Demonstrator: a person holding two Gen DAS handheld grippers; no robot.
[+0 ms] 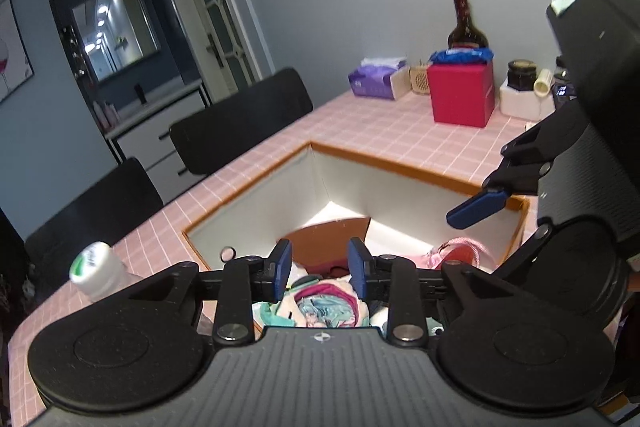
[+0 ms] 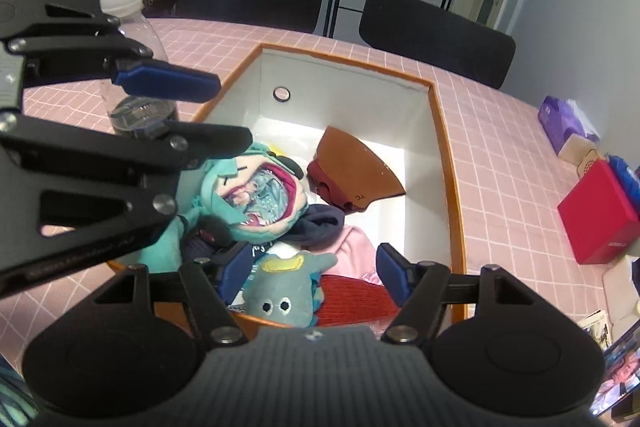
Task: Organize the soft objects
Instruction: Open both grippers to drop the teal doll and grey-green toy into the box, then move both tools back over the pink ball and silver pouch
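Grey plush [image 2: 280, 293] in box [image 2: 448, 163]

A teal plush doll [image 2: 240, 203] and grey plush toy [image 2: 280, 291] fill an orange-rimmed white box [image 2: 448, 163] on the pink-checked worktop [image 2: 500, 155], beside a red carton [image 2: 596, 223].

Little here can be read. Ahead of my right jaws, inside the box [image 2: 440, 131], a brown curved piece [image 2: 356, 167] carries two small dark characters near its edge, something like "JC", turned away from me; I cannot be sure of them. Close by the left one of my right jaws, a navy cloth [image 2: 320, 225] shows white letters, half hidden and unreadable. Left of my left jaws a bottle cap [image 1: 90, 261] bears green print, blurred. Far ahead of them, the purple tissue pack [image 1: 370, 81] and red carton [image 1: 462, 93] have print too small to read
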